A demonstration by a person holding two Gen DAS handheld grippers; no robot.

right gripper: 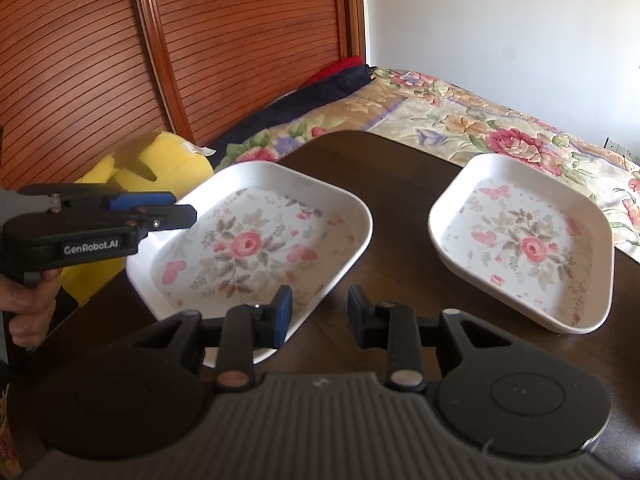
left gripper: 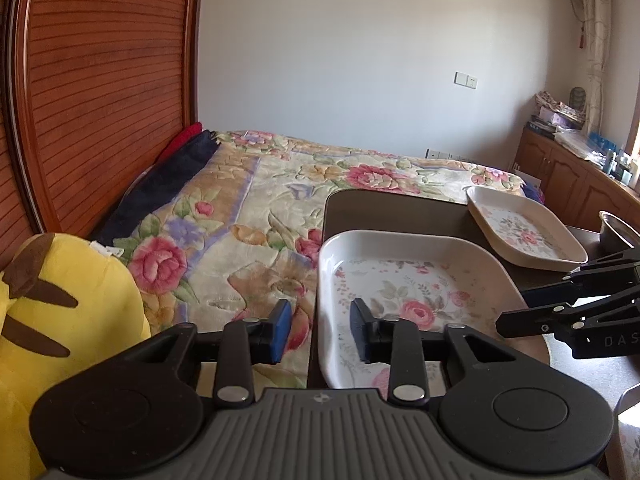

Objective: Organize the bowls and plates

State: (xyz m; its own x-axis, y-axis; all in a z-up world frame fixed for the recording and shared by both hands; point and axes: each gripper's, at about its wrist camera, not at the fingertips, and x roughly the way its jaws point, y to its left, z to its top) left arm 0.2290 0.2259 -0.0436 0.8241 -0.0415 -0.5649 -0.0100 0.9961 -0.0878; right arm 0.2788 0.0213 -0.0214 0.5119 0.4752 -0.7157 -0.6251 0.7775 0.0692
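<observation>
Left gripper (left gripper: 320, 330): jaws apart at medium width, holding nothing. Its blue-padded fingers straddle the near-left rim of the near white rectangular dish with pink rose print (left gripper: 416, 296): left finger outside over the bed, right finger above the dish's inside. Contact with the rim can't be confirmed from this view.

Right gripper (right gripper: 320, 314): jaws also apart at similar width, empty. Left finger sits over the near-right corner of the same near floral dish (right gripper: 256, 240), right finger over bare tabletop just beside it. In the right wrist view the left gripper (right gripper: 182, 208) comes in from the left at the dish's left rim, with a person's hand (right gripper: 28, 304) on its grip.

Both dishes sit on the dark brown wooden table (right gripper: 400, 216). The second white rectangular floral dish (right gripper: 524, 240) lies to the right and further back, apart from the first, with bare table between them. Both sit upright and empty.

In the left wrist view a metal bowl (left gripper: 616, 232) shows at the far right table edge, partly cut off by the frame, just beyond the second dish (left gripper: 524, 228).

Left of the table: yellow plush toy with brown stripes (left gripper: 60, 320). Beyond it: bed with floral quilt (left gripper: 260, 208), then the reddish slatted wooden headboard (left gripper: 100, 80).
</observation>
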